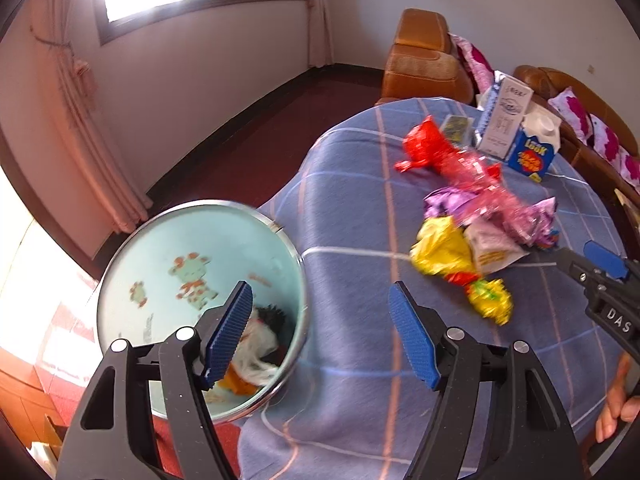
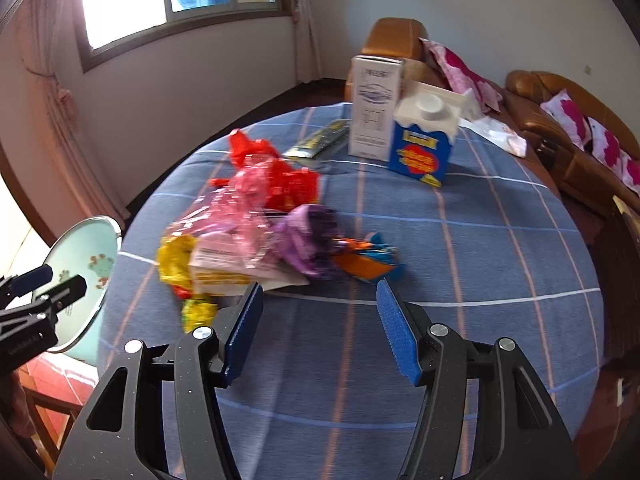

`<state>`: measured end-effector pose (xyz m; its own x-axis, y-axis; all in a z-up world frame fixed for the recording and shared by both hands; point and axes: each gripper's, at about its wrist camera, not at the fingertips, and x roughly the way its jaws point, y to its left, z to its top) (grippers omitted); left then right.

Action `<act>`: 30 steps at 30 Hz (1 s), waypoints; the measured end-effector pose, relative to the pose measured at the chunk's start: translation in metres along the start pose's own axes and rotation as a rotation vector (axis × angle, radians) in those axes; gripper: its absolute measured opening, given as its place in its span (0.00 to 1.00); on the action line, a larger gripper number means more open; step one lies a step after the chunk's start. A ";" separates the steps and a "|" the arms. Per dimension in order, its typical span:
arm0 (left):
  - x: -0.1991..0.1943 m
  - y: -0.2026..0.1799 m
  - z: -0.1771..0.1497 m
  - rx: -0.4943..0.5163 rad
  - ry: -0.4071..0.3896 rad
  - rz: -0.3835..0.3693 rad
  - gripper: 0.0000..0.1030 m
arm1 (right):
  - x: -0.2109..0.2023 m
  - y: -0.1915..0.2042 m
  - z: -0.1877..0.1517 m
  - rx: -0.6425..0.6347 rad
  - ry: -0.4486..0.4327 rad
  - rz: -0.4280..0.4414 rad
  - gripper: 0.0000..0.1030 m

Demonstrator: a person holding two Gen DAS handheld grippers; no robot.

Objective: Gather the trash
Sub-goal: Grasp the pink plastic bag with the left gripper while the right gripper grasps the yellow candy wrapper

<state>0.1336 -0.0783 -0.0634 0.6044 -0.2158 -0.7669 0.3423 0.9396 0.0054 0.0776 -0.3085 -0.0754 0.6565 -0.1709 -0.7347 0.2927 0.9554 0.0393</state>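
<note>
A heap of crumpled wrappers lies on the blue checked tablecloth (image 2: 480, 264): red wrapper (image 2: 276, 168), pink cellophane (image 2: 236, 208), purple wrapper (image 2: 308, 236), yellow wrapper (image 2: 176, 256) and an orange-blue one (image 2: 368, 260). My right gripper (image 2: 319, 312) hovers just short of the heap, open, with nothing between its fingers. My left gripper (image 1: 320, 320) is open and empty over the table's left edge, beside a pale blue round bin (image 1: 192, 280) that holds some trash. The same heap (image 1: 472, 216) lies ahead to its right. The right gripper (image 1: 600, 272) shows at the right edge.
A tall white box (image 2: 374, 108), a blue-and-white milk carton (image 2: 424, 148), a dark flat packet (image 2: 320, 142) and a white plastic bag (image 2: 496, 132) sit at the table's far side. A brown sofa (image 2: 560, 92) with pink cushions lies behind. A hand (image 1: 616, 404) shows at the right.
</note>
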 end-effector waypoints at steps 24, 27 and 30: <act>0.073 -0.126 0.071 0.118 0.059 -0.164 0.30 | 0.008 -0.057 -0.002 0.085 0.000 0.004 0.53; 0.069 -0.127 0.074 0.132 0.040 -0.174 0.24 | 0.012 -0.060 0.000 0.089 0.003 0.000 0.53; 0.058 -0.121 0.079 0.121 0.021 -0.191 0.21 | 0.015 -0.062 0.001 0.085 0.006 0.008 0.53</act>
<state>0.1844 -0.2257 -0.0579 0.5054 -0.3799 -0.7748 0.5340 0.8430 -0.0650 0.0703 -0.3708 -0.0878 0.6547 -0.1616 -0.7384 0.3459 0.9326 0.1025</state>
